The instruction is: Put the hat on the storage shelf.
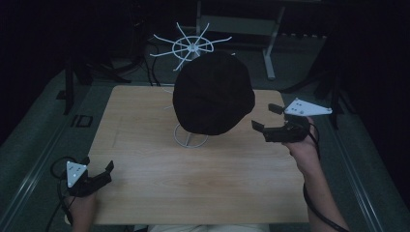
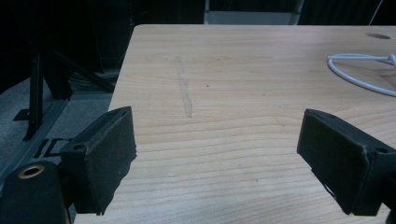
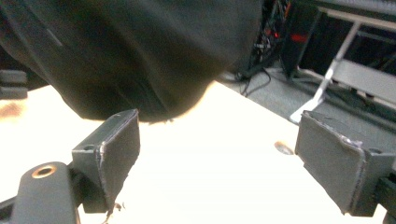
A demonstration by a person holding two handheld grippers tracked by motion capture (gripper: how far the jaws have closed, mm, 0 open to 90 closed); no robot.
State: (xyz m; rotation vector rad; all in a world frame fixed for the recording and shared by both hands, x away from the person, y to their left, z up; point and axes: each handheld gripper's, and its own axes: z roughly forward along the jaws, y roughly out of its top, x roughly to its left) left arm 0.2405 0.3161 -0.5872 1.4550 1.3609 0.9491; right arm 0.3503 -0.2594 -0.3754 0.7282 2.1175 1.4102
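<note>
Two grippers: both over a wooden table (image 1: 145, 203), both empty-jawed.
Left gripper (image 1: 99, 170): at about 8 o'clock of the table in the high view, held in the person's left hand (image 1: 81, 209), grey three-cornered plate on top; in its own view (image 2: 217, 158).
Left jaws: spread wide, nothing between the pads but bare wood grain.
Right gripper (image 1: 267, 118): at about 3 o'clock of the table in the high view, held in the person's right hand (image 1: 304, 151), jaws aimed toward 9 o'clock at the hat; in its own view (image 3: 219, 158).
Right jaws: spread wide, gripping nothing; black fabric just beyond the near pad in the right gripper view, contact not clear.
Black hat (image 1: 212, 92): hung on the white wire stand, above the table's centre toward 12 o'clock; a dark rounded mass at 11 o'clock in the right gripper view (image 3: 135, 51).
White wire stand (image 1: 189, 47): spoked wire head showing at 11 o'clock of the hat, ring base (image 1: 186, 140) resting on the table below the hat; part of the ring at 2 o'clock in the left gripper view (image 2: 355, 74).
Table surface: pale wood with a faint scuff line (image 2: 184, 91) ahead of the left jaws.
Surroundings: dark room, grey floor, metal frame legs (image 1: 268, 48) at 1 o'clock beyond the table.
</note>
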